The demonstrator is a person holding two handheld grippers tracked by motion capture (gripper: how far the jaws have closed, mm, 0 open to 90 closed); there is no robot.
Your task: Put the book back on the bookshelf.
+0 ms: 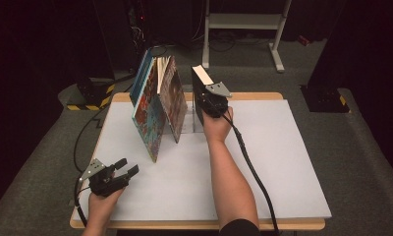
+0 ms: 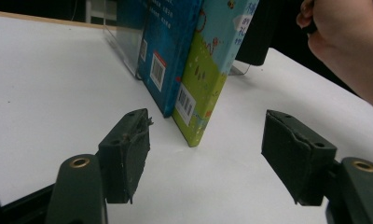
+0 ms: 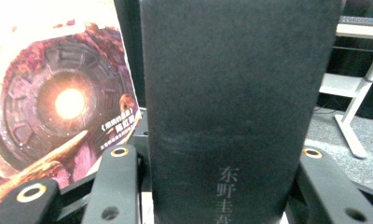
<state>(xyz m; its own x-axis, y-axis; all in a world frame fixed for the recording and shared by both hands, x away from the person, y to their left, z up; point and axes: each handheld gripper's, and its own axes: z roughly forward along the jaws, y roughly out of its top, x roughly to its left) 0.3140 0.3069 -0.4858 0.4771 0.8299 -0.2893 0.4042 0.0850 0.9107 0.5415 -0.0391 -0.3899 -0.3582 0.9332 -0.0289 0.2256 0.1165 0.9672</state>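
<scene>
Gripping the black book (image 1: 201, 93) by its spine, the right gripper (image 1: 210, 101) holds it upright just right of the leaning picture books (image 1: 157, 105), close by the clear bookend (image 1: 197, 120) at the table's far side. Shelving looks nearly done to me: the book is at the row, but not yet let go or pushed against its neighbours. Well nearer than the picture books, the left gripper (image 1: 125, 167) rests with jaws apart and empty over the white table (image 1: 283, 162).
</scene>
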